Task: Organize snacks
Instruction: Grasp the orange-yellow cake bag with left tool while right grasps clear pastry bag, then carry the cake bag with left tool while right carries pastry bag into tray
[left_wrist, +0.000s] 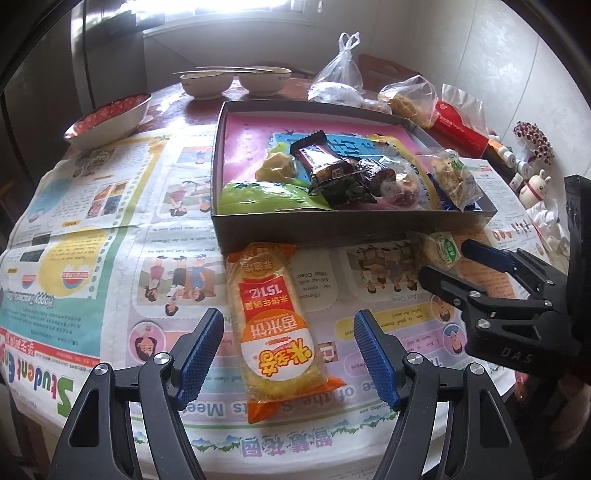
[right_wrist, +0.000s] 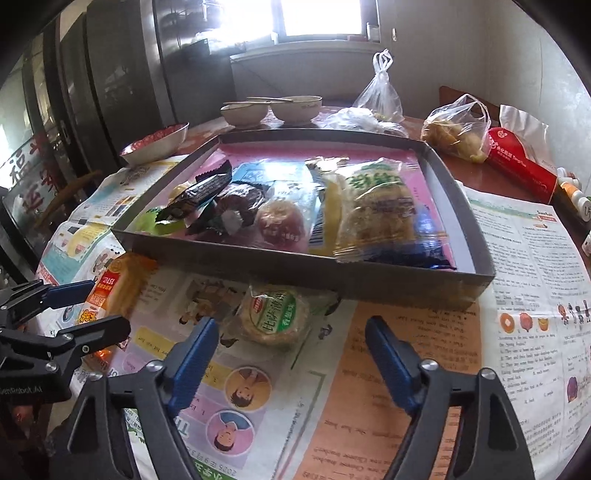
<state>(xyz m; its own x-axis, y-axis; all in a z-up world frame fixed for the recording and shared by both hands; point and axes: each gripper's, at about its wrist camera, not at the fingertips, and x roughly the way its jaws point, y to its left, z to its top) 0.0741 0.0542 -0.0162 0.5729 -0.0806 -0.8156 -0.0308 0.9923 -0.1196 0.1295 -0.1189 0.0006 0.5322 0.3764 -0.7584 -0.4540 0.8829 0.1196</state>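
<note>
In the left wrist view, we see the left hand-held gripper (left_wrist: 289, 354) with its jaws apart, one blue pad on either side of the orange rice-cracker packet (left_wrist: 275, 328). The pads do not touch the packet, which lies flat on the newspaper (left_wrist: 110, 236) covering the tabletop, just in front of the shallow grey box (left_wrist: 332, 225). The box holds a pile of wrapped snacks, among them a dark chocolate bar (left_wrist: 321, 158). At the right edge, the right hand-held gripper (left_wrist: 448, 260) points at the round green-labelled biscuit pack (left_wrist: 441, 249); its jaws stand apart around the pack. Only this view shows the small rabbit figurine (left_wrist: 533, 186) at the far right.

In the right wrist view, we see the right hand-held gripper (right_wrist: 291, 345) from behind, jaws apart, the biscuit pack (right_wrist: 273, 317) lying between and just ahead of the pads, beside the box's front wall (right_wrist: 369, 280). Whether a pad touches it, we cannot tell. This view shows the box's right half more fully, including a clear bag of crisp cakes (right_wrist: 376, 210). The left hand-held gripper (right_wrist: 96, 306) enters at the left edge, astride the orange packet (right_wrist: 118, 291).
</note>
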